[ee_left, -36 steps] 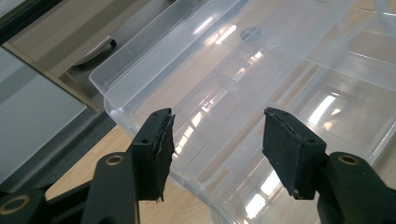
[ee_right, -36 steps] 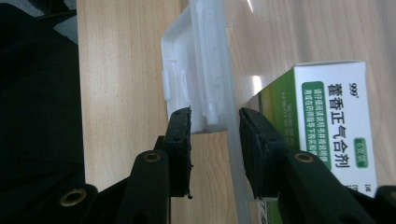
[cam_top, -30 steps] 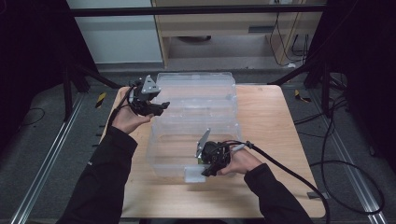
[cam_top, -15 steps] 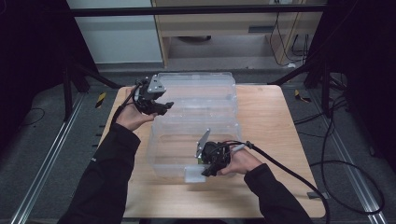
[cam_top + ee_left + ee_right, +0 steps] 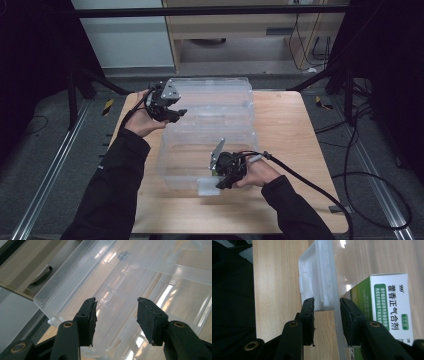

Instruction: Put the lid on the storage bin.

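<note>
Near edge of the wooden table point(image 5: 310, 150): right gripper point(image 5: 220, 184), jaws part-open, straddles the front latch point(image 5: 317, 287) of the clear plastic box point(image 5: 210, 135); can't tell if pads press it. Green-white medicine carton point(image 5: 387, 305) sits inside, just beside that wall. Farther back, left gripper point(image 5: 179, 112) at the raised lid point(image 5: 120, 277), jaws just been closing, lid wall between the 2 pads, not yet pinched.

The high view looks forward and down on the bench point(image 5: 300, 150); both gripper views sit close against the clear box point(image 5: 210, 125), their shared ground.
</note>
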The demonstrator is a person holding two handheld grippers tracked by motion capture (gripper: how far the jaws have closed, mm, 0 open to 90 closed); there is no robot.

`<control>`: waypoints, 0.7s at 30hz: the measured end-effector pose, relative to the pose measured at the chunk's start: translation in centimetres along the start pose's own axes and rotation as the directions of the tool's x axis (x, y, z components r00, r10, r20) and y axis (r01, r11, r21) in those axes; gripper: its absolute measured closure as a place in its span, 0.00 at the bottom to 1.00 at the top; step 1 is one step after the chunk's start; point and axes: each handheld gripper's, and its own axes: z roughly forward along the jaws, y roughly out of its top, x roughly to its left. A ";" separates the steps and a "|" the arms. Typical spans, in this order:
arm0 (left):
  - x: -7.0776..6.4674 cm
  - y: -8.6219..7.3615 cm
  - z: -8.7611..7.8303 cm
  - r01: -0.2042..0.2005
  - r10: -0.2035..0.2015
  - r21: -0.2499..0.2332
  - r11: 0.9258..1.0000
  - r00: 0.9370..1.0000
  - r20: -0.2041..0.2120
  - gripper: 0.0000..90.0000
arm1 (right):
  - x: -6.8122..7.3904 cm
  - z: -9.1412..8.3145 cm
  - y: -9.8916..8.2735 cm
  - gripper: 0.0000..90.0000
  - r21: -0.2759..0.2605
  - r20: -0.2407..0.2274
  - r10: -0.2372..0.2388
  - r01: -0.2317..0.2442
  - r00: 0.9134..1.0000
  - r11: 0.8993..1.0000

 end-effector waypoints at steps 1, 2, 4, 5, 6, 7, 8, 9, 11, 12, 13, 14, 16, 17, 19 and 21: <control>-0.1 0.1 0.1 -0.005 0.005 0.003 1.000 1.000 0.000 0.55 | 0.0 0.0 0.0 0.72 0.000 0.000 0.000 0.000 1.000 1.000; -0.1 0.1 0.1 -0.010 0.010 0.006 1.000 1.000 0.001 0.55 | 0.0 0.0 0.0 0.72 0.000 -0.002 -0.001 0.001 1.000 1.000; -0.1 0.2 0.3 -0.020 0.020 0.011 1.000 1.000 0.003 0.56 | 0.0 0.0 0.0 0.72 0.001 0.000 -0.001 0.001 1.000 1.000; -0.1 0.2 0.3 -0.025 0.025 0.012 1.000 1.000 0.004 0.56 | 0.0 0.0 0.0 0.72 0.002 0.000 0.001 -0.001 1.000 1.000; -0.1 0.3 0.4 -0.029 0.029 0.015 0.999 1.000 0.005 0.57 | 0.0 0.0 0.0 0.72 0.001 -0.001 -0.001 0.001 1.000 1.000; -0.1 0.3 0.4 -0.033 0.033 0.016 0.999 0.999 0.004 0.57 | 0.0 0.0 0.0 0.72 0.001 -0.001 -0.001 0.001 1.000 1.000; -0.2 0.4 0.5 -0.039 0.038 0.018 0.999 0.999 0.007 0.57 | 0.0 0.0 0.0 0.72 0.002 -0.001 -0.002 0.002 1.000 1.000; -0.2 0.4 0.5 -0.045 0.045 0.019 0.999 0.999 0.007 0.57 | 0.0 0.0 0.0 0.72 0.001 0.000 -0.002 0.002 1.000 1.000; -0.3 0.4 0.6 -0.062 0.062 0.029 0.998 0.998 0.002 0.57 | 0.0 0.0 0.0 0.72 0.002 0.000 -0.003 0.003 1.000 1.000; -0.3 0.4 0.7 -0.061 0.061 0.029 0.998 0.998 0.004 0.57 | 0.0 0.0 0.0 0.72 0.002 -0.001 -0.002 0.002 1.000 1.000; -0.3 0.3 0.7 -0.066 0.066 0.033 0.997 0.998 0.004 0.57 | 0.0 0.0 0.0 0.72 0.003 0.001 0.000 0.000 1.000 1.000; -0.3 0.3 0.7 -0.078 0.077 0.042 0.996 0.997 0.004 0.57 | 0.0 0.0 0.0 0.72 0.003 0.000 -0.004 0.004 1.000 1.000; -0.3 0.3 0.9 -0.086 0.085 0.046 0.995 0.996 0.010 0.57 | 0.0 0.0 0.0 0.72 0.002 0.000 -0.005 0.005 1.000 1.000; -0.3 0.3 1.0 -0.093 0.092 0.048 0.995 0.996 0.010 0.57 | 0.0 0.0 0.0 0.72 0.002 0.001 -0.006 0.006 1.000 1.000; -0.4 0.3 1.0 -0.095 0.094 0.045 0.994 0.995 0.013 0.57 | 0.0 0.0 0.0 0.72 0.002 0.000 -0.006 0.006 1.000 1.000; -0.4 0.3 1.1 -0.101 0.100 0.042 0.994 0.995 0.017 0.57 | 0.0 0.0 0.0 0.72 0.002 0.000 -0.007 0.007 1.000 1.000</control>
